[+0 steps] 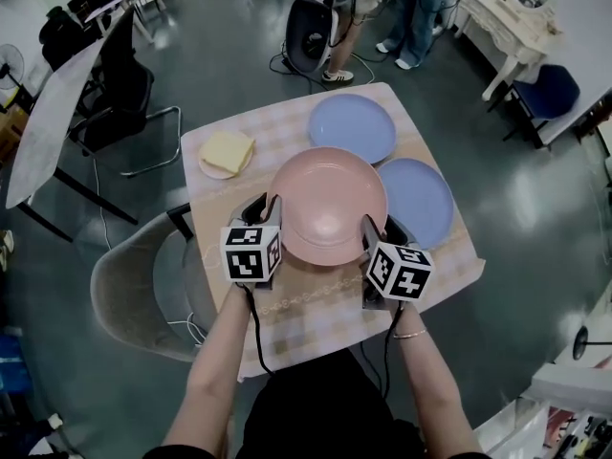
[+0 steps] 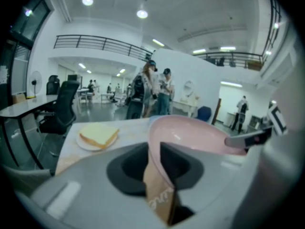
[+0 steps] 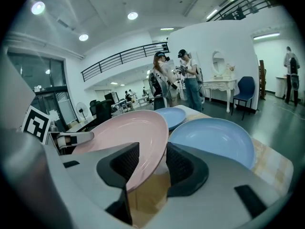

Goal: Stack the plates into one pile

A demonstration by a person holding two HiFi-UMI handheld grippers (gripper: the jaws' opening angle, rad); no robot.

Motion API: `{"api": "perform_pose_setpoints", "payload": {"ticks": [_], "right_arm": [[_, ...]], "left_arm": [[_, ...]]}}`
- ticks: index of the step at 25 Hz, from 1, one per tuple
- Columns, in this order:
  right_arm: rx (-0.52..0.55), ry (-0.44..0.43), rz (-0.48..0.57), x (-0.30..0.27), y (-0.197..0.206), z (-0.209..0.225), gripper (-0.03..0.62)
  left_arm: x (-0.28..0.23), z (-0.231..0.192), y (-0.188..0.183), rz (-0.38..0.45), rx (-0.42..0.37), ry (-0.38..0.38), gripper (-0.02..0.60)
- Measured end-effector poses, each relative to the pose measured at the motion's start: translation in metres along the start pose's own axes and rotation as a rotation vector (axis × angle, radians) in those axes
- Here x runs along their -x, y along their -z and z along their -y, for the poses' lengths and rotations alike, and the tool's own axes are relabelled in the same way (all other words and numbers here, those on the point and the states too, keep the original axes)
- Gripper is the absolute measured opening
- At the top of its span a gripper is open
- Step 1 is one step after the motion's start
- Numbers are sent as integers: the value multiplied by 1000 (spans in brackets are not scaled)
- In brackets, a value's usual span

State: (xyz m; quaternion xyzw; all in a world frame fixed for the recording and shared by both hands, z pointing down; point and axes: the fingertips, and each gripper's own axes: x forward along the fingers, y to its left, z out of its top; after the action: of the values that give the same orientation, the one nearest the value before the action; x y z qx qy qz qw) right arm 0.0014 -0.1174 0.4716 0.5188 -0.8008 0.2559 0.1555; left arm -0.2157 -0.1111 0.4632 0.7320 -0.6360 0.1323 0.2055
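A pink plate (image 1: 330,204) hangs over the middle of the checked table (image 1: 316,314), held at both sides. My left gripper (image 1: 271,210) is shut on its left rim, and the rim (image 2: 155,142) runs pinched between the dark pads. My right gripper (image 1: 373,229) is shut on the right rim, where the tilted pink plate (image 3: 128,132) passes between the jaws. Two blue plates lie flat on the table: one at the far side (image 1: 352,127) (image 3: 172,116), one at the right (image 1: 418,201) (image 3: 217,140).
A small white plate with a yellow slice (image 1: 227,153) (image 2: 98,136) sits at the table's far left corner. A grey chair (image 1: 143,285) stands at the left edge, with a black office chair (image 1: 120,103) beyond it. People (image 1: 406,12) and a fan (image 1: 311,36) stand past the far edge.
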Motion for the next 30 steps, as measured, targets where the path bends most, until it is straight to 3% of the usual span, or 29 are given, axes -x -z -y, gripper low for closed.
{"api": "perform_pose_setpoints", "payload": {"ticks": [16,30], "right_arm": [[-100,226,58,54,-12,120,176],[-120,252,12,36,-12,207,175]], "left_arm": [[-71,129,-23,-17,-102,232,80],[-137,193,-21,-63,-127,239,75]]}}
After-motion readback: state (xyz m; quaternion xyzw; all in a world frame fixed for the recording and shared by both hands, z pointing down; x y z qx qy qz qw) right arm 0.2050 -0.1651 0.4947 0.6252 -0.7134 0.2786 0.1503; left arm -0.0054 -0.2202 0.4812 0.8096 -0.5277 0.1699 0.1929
